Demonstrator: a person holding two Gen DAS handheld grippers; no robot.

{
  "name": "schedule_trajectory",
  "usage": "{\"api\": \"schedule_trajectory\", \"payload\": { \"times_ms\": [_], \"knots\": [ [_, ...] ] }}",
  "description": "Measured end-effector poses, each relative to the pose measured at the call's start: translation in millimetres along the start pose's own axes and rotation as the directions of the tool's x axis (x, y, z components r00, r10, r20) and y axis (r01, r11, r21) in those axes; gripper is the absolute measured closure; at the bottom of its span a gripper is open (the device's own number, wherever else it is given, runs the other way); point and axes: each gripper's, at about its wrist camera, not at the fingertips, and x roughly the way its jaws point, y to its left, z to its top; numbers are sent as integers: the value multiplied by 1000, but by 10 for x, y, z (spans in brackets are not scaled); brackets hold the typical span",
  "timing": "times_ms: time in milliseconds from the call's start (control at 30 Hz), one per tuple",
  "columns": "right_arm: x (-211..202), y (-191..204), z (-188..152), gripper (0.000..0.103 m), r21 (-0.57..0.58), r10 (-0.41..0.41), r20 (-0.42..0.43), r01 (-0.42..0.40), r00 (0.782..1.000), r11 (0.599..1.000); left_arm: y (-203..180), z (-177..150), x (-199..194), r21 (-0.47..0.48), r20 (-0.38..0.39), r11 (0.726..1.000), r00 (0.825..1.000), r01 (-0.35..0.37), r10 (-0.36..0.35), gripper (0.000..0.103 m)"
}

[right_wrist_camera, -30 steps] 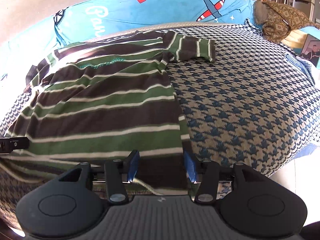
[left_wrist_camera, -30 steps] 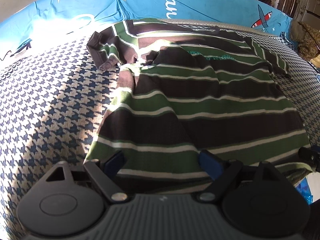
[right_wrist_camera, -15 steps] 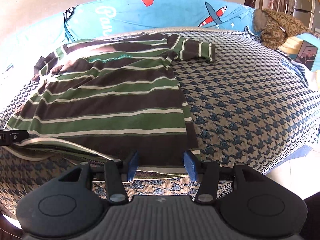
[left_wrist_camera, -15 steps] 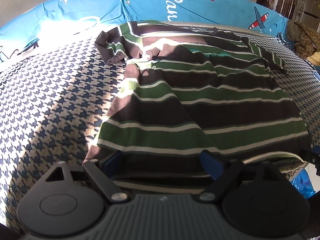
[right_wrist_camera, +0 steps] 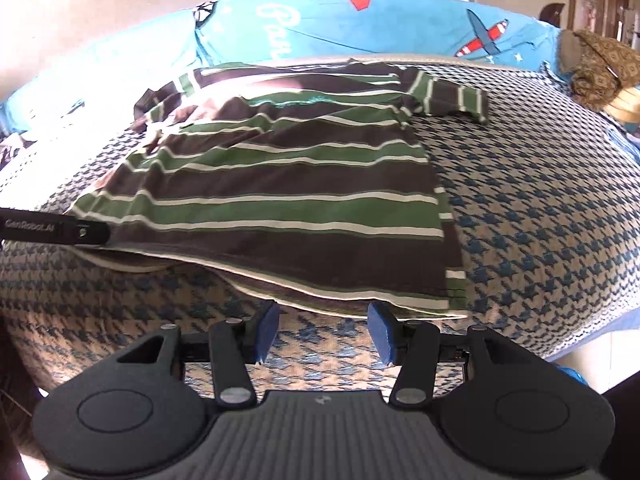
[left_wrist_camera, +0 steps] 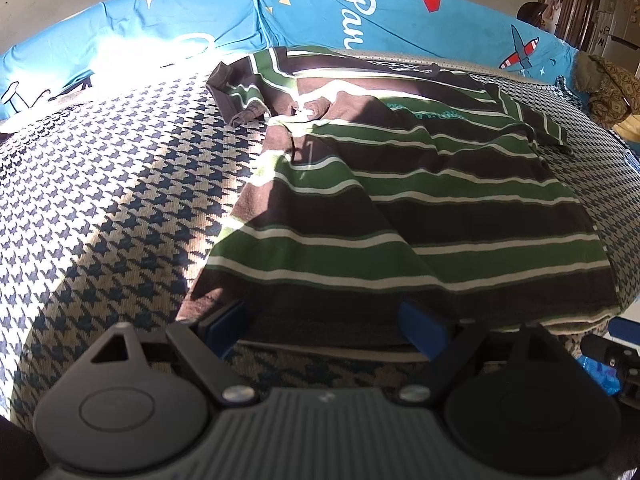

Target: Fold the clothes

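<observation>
On houndstooth sofa (left_wrist_camera: 120,208) — striped knit shirt (left_wrist_camera: 420,200), hem rumpled.

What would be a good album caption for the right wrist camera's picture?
Open right gripper just short of the hem of a striped shirt spread on a houndstooth bedcover.

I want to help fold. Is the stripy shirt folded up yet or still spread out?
Still spread out. The stripy shirt lies open across the bed cover, both sleeves sticking out; only its bottom edge droops over the front.
</observation>
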Motion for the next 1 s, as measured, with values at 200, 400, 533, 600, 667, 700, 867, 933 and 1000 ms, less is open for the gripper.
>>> {"api": "schedule_trajectory", "payload": {
  "times_ms": [200, 400, 533, 600, 667, 700, 867, 933, 1000],
  "knots": [
    [12, 139, -21, 54, -70, 41, 23, -39, 999, 997, -4, -30, -62, -1, 4, 1000, 1000, 9, -9, 15],
    [55, 258, -17, 54, -122, 52, 41, -47, 998, 991, -9, -60, -86, 5, 0, 1000, 1000, 5, -5, 14],
    [119, 345, -25, 56, -165, 47, 37, -40, 998, 985, 7, -71, -76, -2, -9, 1000, 1000, -5, 5, 14],
    [150, 389, -32, 60, -187, 45, 29, -39, 999, 982, 16, -76, -72, -6, -14, 1000, 1000, -9, 9, 14],
    [145, 423, -43, 63, -202, 27, 29, -21, 999, 979, 26, -81, -72, -9, -15, 1000, 1000, -12, 11, 14],
    [135, 432, -45, 63, -203, 24, 29, -18, 999, 979, 31, -84, -74, -11, -15, 1000, 1000, -12, 12, 14],
    [115, 463, -48, 65, -193, 76, 15, -72, 997, 979, 48, -91, -83, -18, -15, 1000, 1000, -10, 10, 14],
    [146, 484, -47, 65, -204, 68, 13, -64, 998, 977, 41, -94, -87, -18, -16, 1000, 1000, -7, 6, 14],
    [170, 482, -34, 65, -198, 74, 17, -69, 997, 978, 35, -99, -92, -17, -16, 1000, 1000, -2, 2, 14]
  ]
}}
